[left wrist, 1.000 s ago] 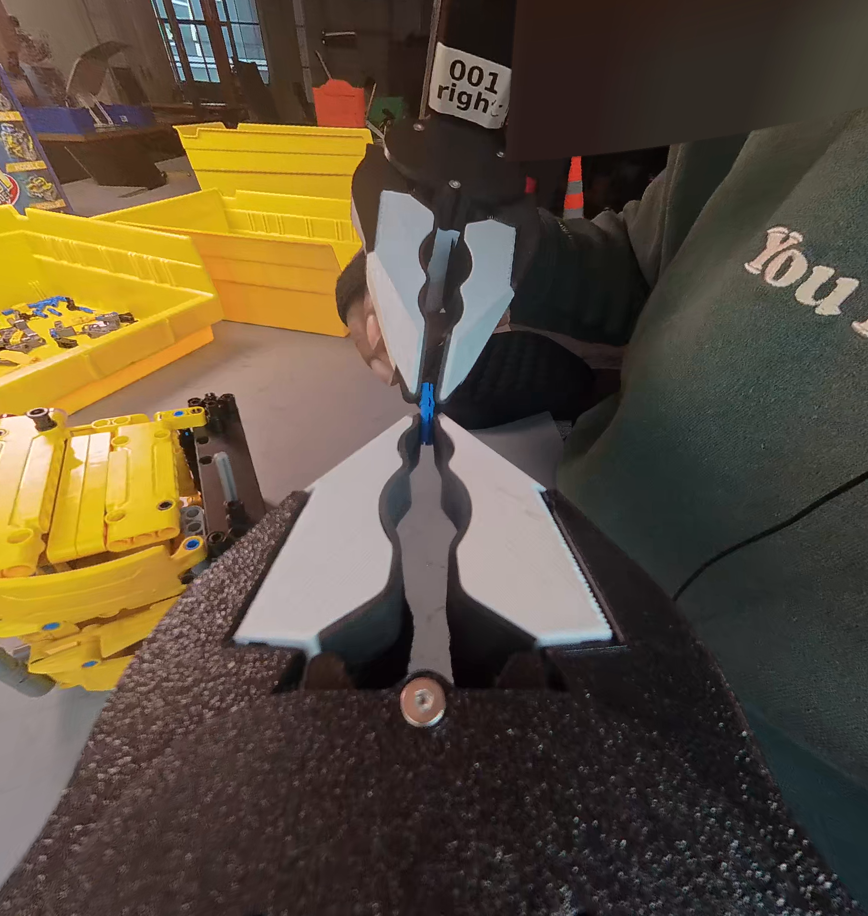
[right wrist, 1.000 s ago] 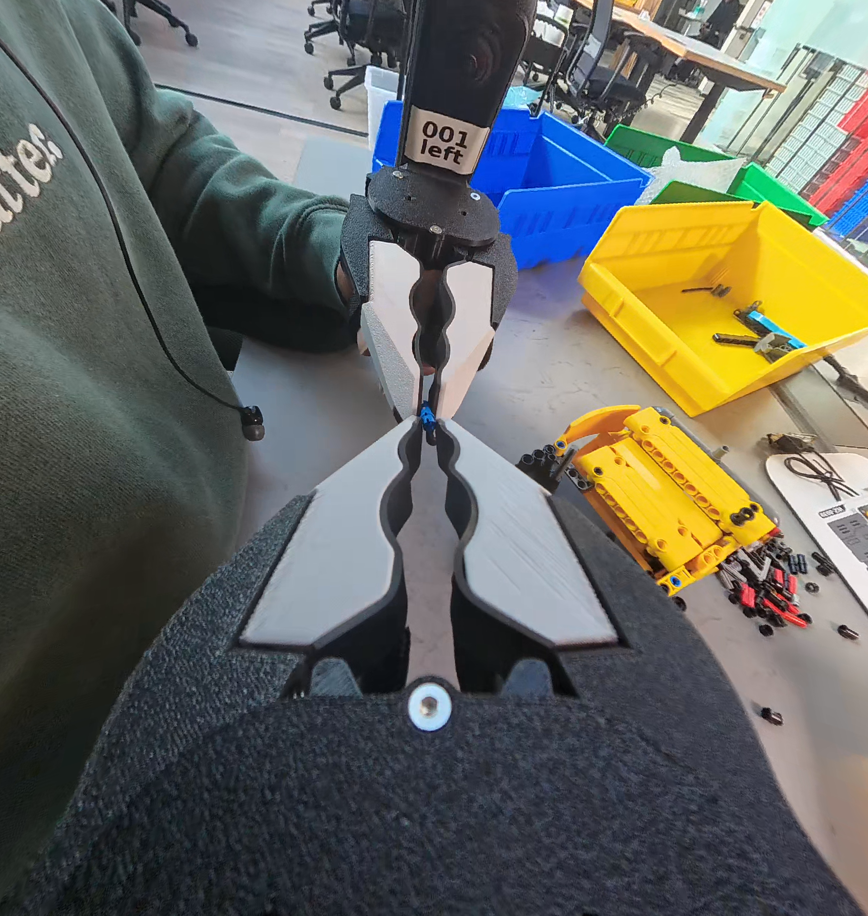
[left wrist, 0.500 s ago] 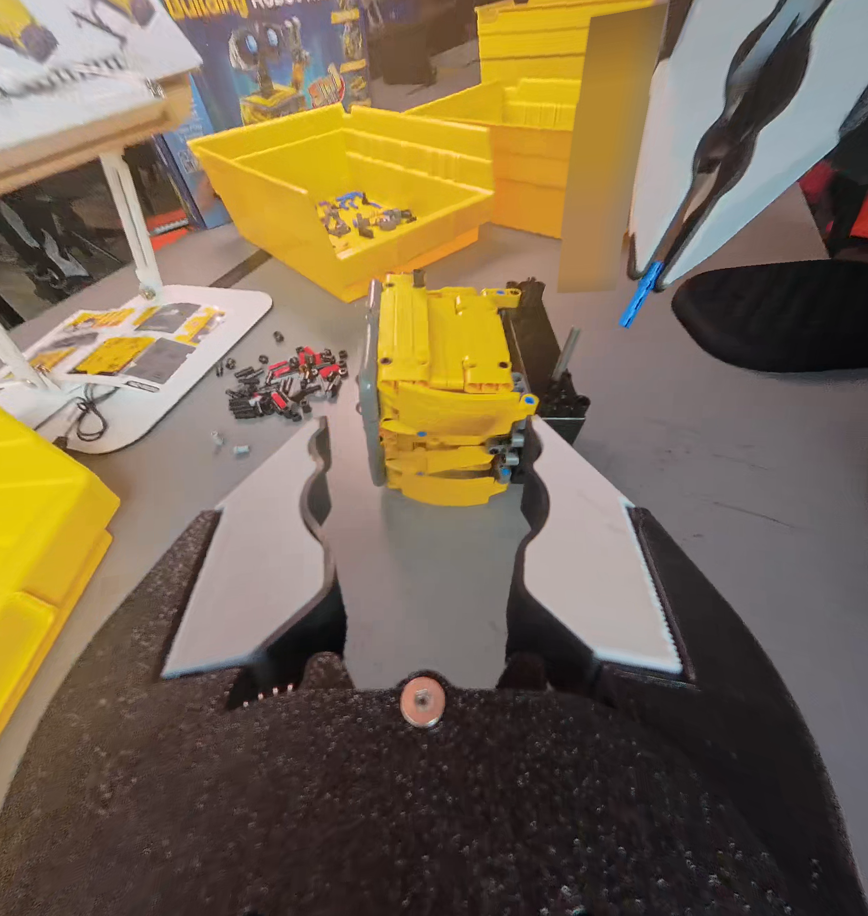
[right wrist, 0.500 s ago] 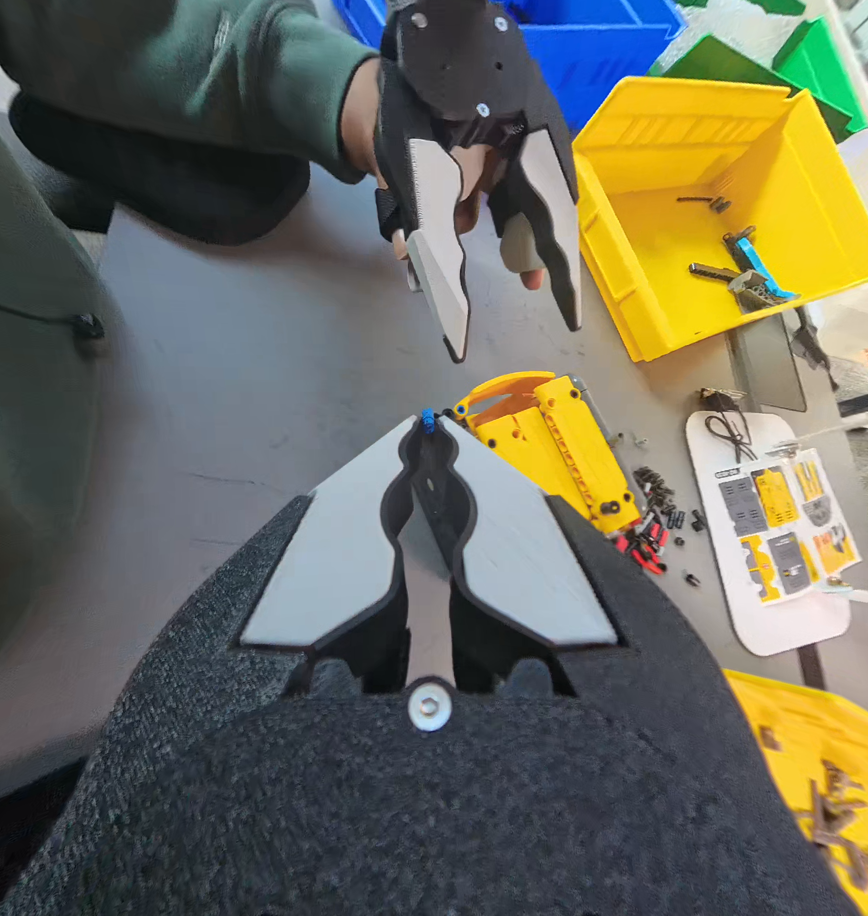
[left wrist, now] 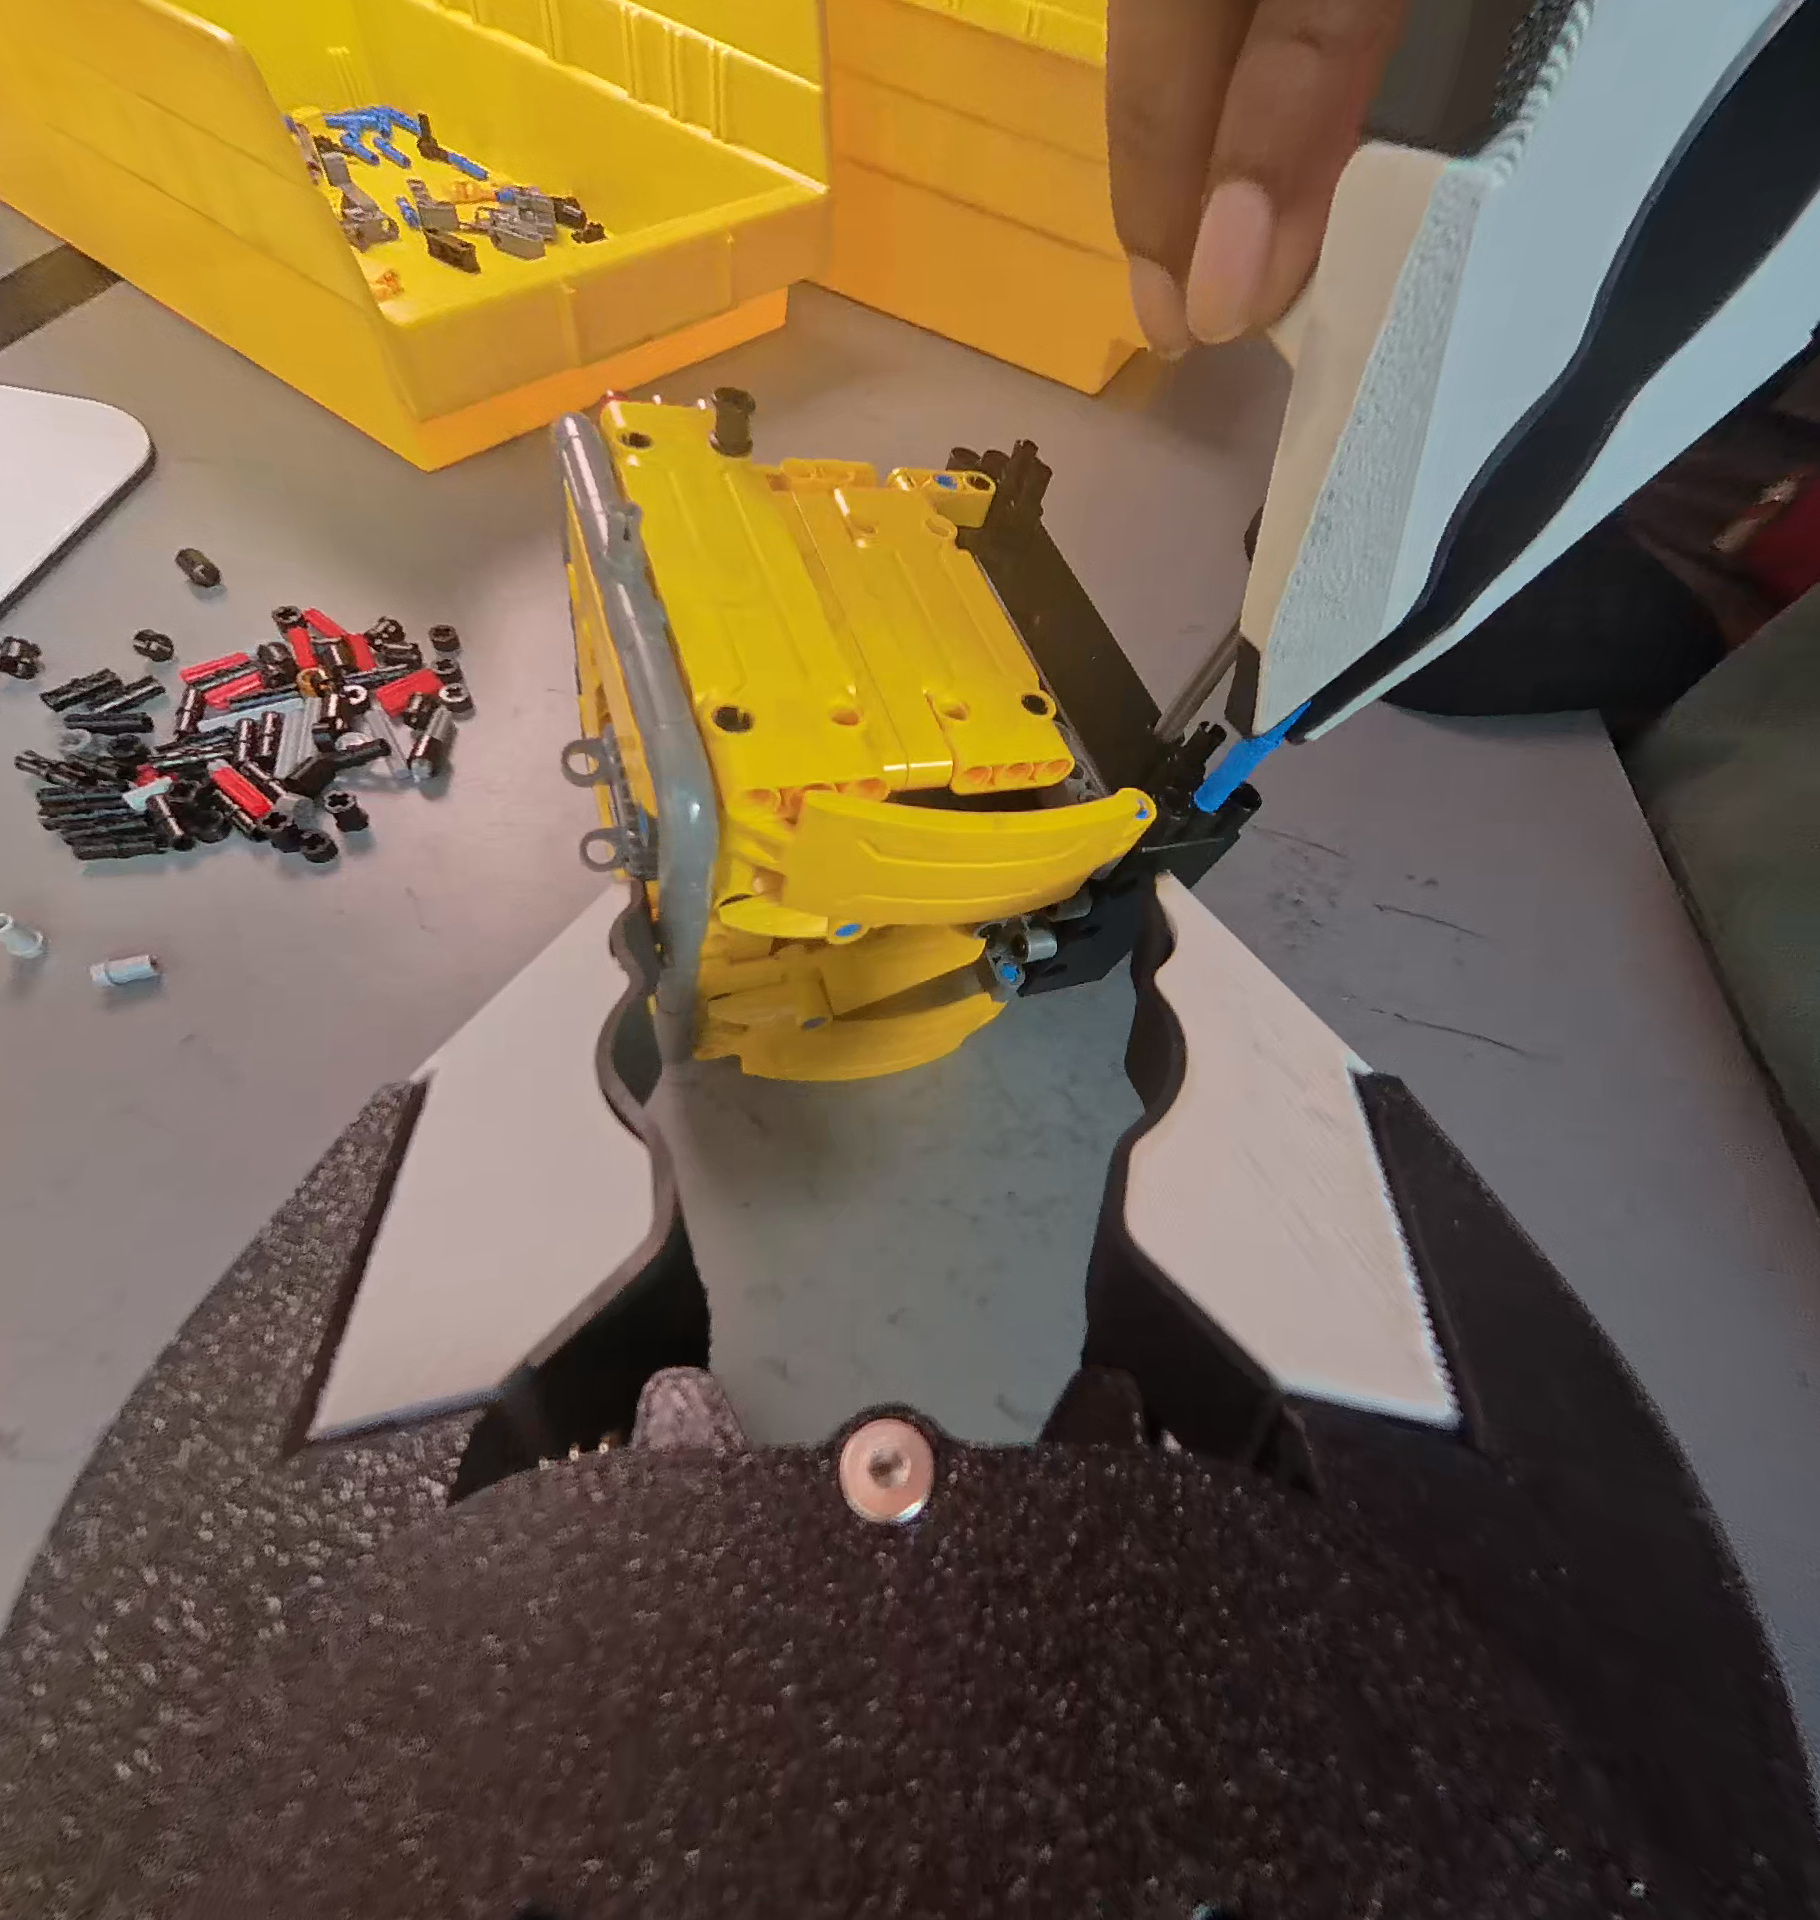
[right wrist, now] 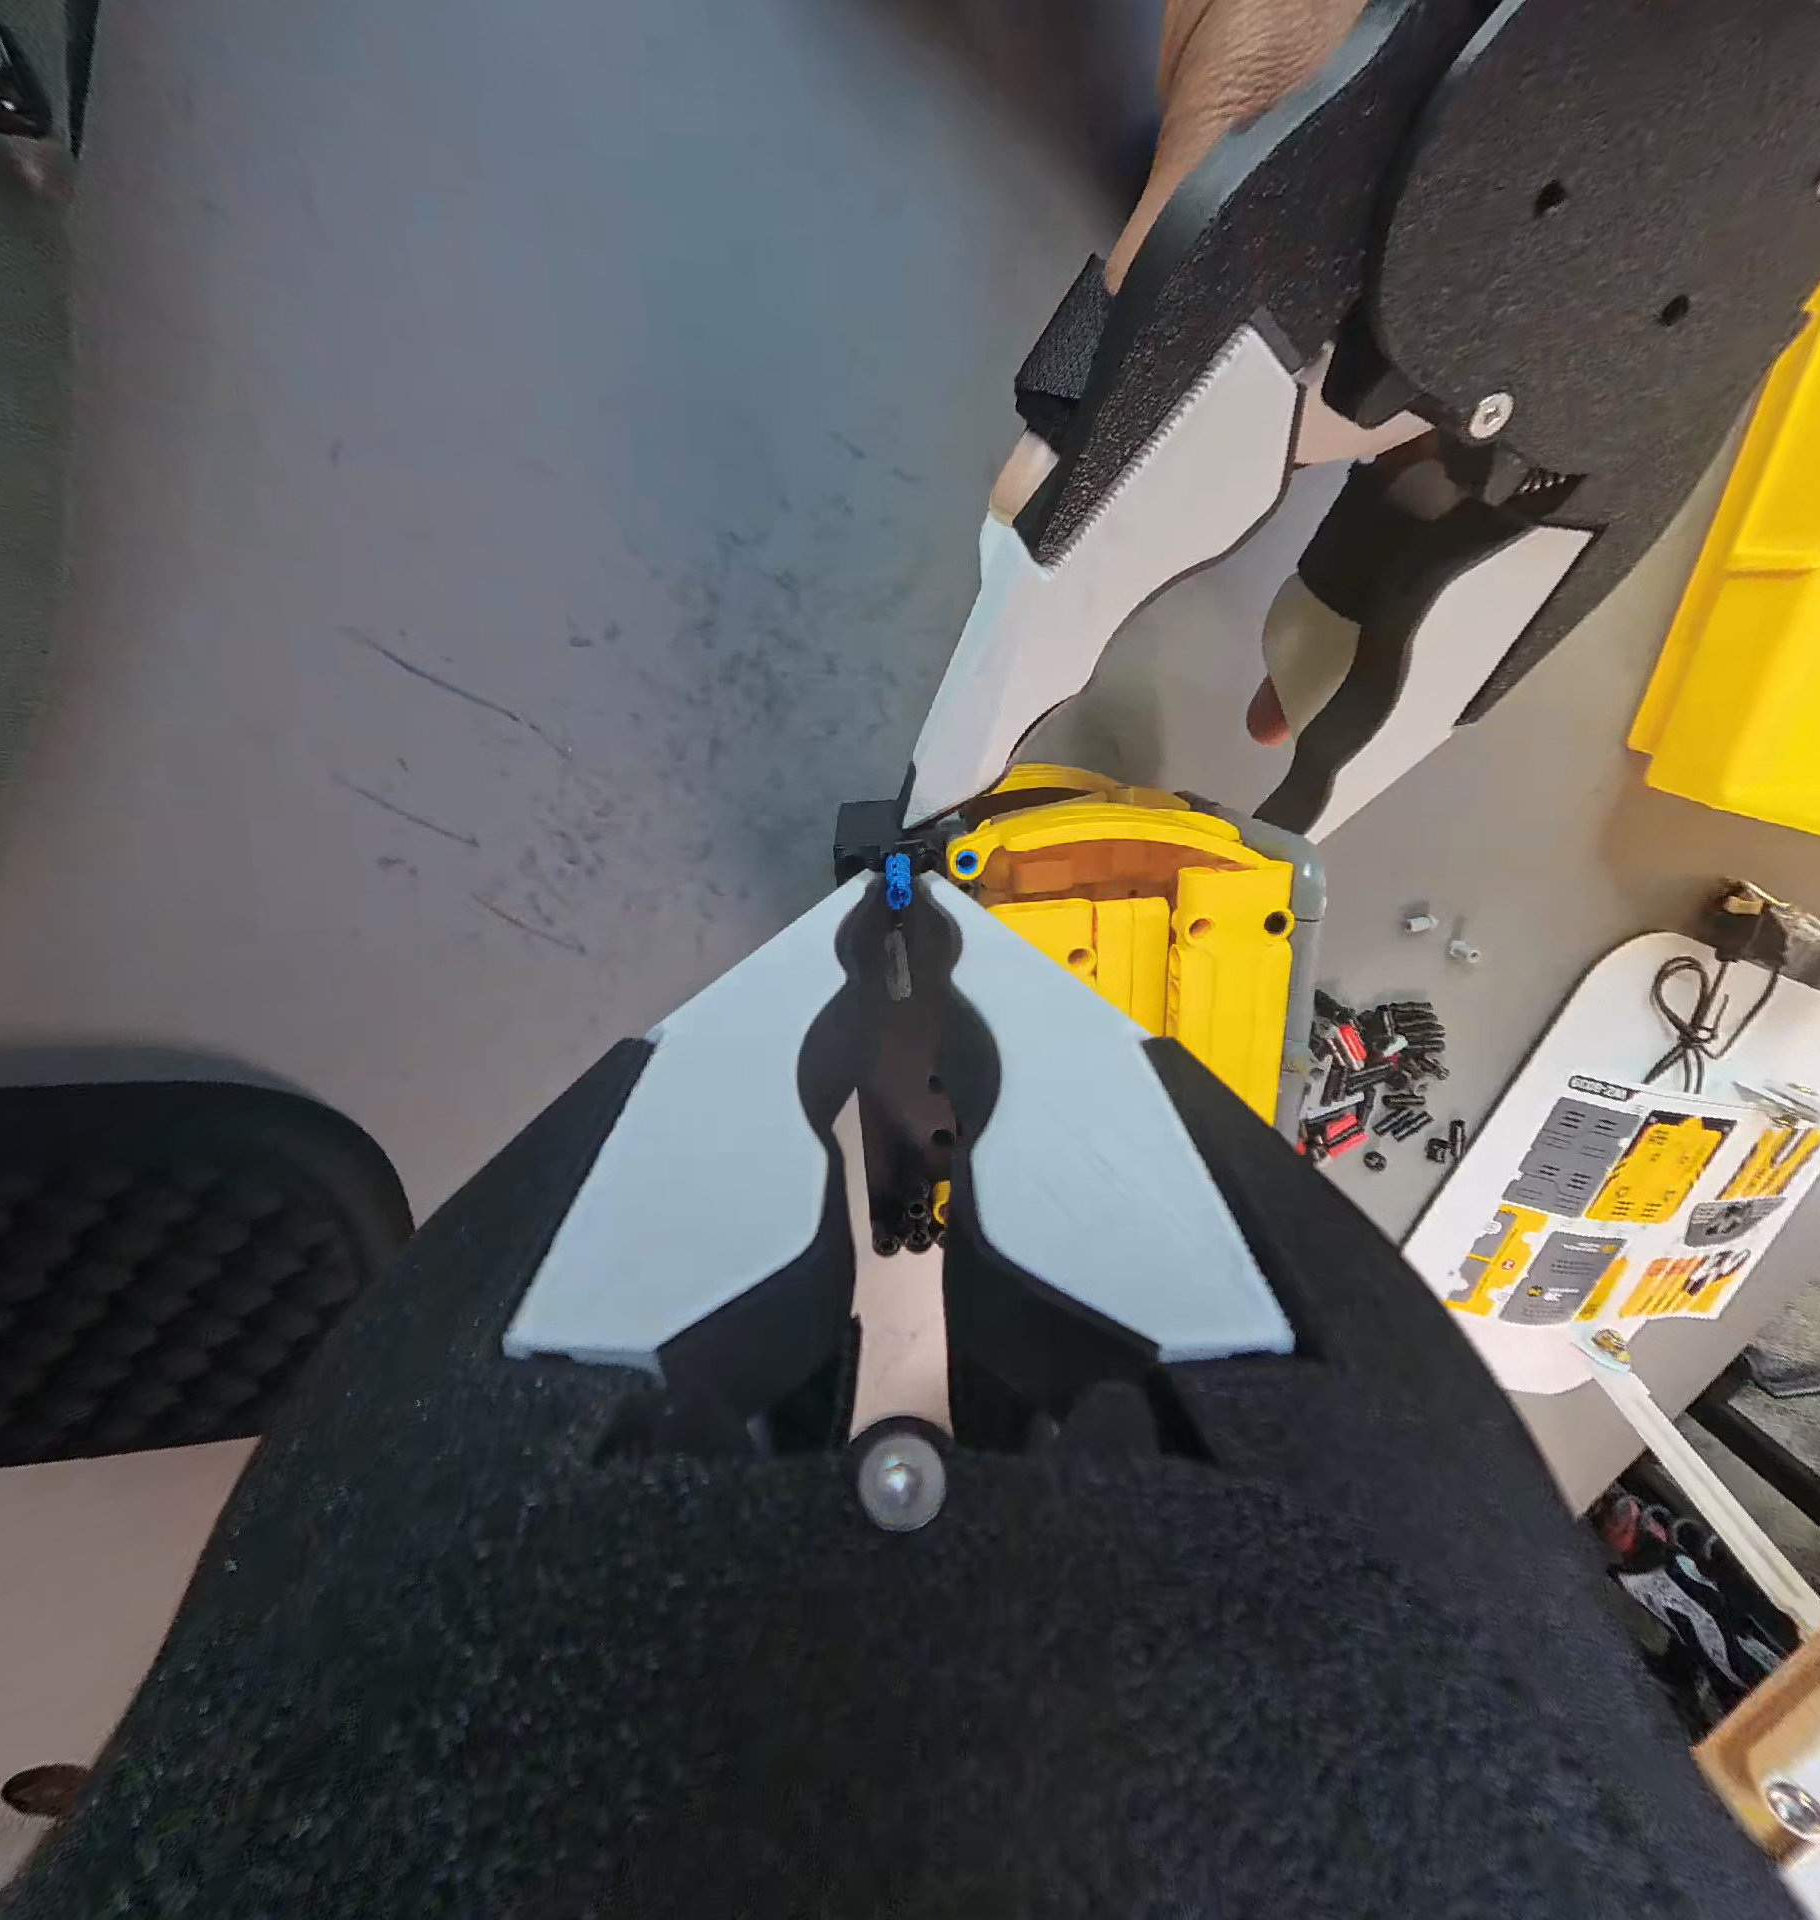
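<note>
Left gripper (left wrist: pixel 890 940), jaws spread wide, straddles the near end of the yellow and black brick-built model (left wrist: pixel 844 727) at frame centre on the grey table (left wrist: pixel 262 1039). Right gripper (right wrist: pixel 898 885), clenched, pinches a small blue plastic pin (right wrist: pixel 897 869) whose tip seems to touch the model's black corner, centre right. Upper left sits a yellow plastic bin (left wrist: pixel 573 301); loose black and red pins (left wrist: pixel 241 738) lie mid-left.

Yellow model (left wrist: pixel 833 665) with black frame (left wrist: pixel 1082 644), centre; blue pin (left wrist: pixel 1238 774) right of it; black, red, grey pins (left wrist: pixel 241 727) scattered left; yellow bin (left wrist: pixel 490 312) upper left; grey table (left wrist: pixel 1405 935)
</note>
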`<state>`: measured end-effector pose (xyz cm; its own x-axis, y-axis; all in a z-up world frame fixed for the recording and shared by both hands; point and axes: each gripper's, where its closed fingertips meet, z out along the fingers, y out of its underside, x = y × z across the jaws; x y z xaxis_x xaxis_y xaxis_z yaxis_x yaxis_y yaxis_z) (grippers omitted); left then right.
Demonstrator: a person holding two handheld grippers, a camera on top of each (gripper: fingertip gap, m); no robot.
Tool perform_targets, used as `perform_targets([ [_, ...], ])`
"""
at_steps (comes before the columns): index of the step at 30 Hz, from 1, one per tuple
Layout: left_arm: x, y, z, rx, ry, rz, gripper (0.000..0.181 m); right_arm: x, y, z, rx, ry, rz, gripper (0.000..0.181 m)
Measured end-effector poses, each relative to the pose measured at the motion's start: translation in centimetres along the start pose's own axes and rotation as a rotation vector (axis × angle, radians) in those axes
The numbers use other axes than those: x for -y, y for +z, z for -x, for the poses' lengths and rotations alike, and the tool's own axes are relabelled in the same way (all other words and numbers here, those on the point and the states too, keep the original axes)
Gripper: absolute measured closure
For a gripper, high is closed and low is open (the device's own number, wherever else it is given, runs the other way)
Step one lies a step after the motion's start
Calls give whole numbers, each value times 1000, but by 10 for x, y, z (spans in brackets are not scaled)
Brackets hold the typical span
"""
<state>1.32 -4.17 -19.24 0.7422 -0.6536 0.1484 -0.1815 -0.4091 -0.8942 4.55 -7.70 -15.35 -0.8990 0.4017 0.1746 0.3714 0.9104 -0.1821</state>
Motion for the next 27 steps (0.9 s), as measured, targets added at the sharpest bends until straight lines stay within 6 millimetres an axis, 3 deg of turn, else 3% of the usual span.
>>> perform_targets([
  [14, -1, -1, 4, 39, -12, 3, 104, -2, 1, 4, -45, -1, 43, 178],
  [19, -2, -1, 5, 58, -11, 3, 105, -3, 1, 4, -44, 103, 3, 178],
  [27, -2, -1, 6, 74, -18, 5, 106, -6, -1, 2, -42, 414, -218, 178],
])
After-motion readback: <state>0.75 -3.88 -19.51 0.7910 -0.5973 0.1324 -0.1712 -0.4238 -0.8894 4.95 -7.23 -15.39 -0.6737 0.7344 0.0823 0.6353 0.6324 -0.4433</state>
